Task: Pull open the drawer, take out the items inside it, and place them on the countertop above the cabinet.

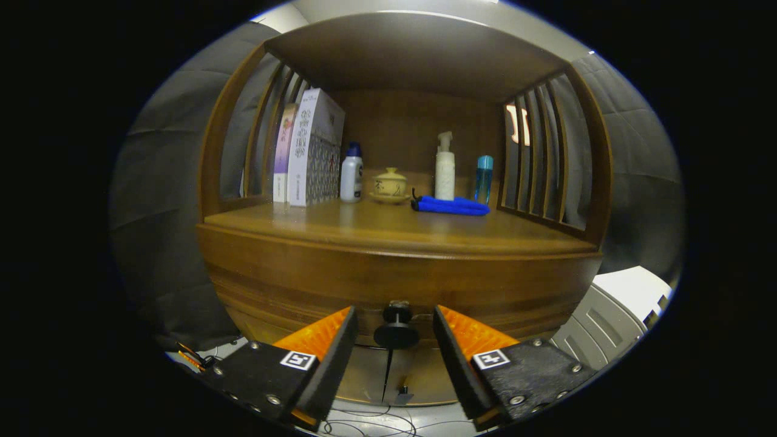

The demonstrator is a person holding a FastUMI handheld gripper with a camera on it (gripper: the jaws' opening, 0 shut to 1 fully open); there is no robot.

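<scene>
A wooden cabinet stands straight ahead with its drawer front (303, 282) closed below the countertop (394, 230). A round black knob (396, 331) sticks out of the drawer front, low and central. My gripper (394, 321) is open, one finger on each side of the knob, with a gap on both sides and neither finger touching it. The drawer's contents are hidden.
On the countertop stand two tall boxes (306, 149), a white bottle with a blue cap (351, 173), a small lidded teacup (390, 185), a white pump bottle (444, 167), a blue bottle (483, 179) and a folded blue umbrella (450, 206). Slatted side walls enclose the shelf. A white crate (613, 315) sits right of the cabinet.
</scene>
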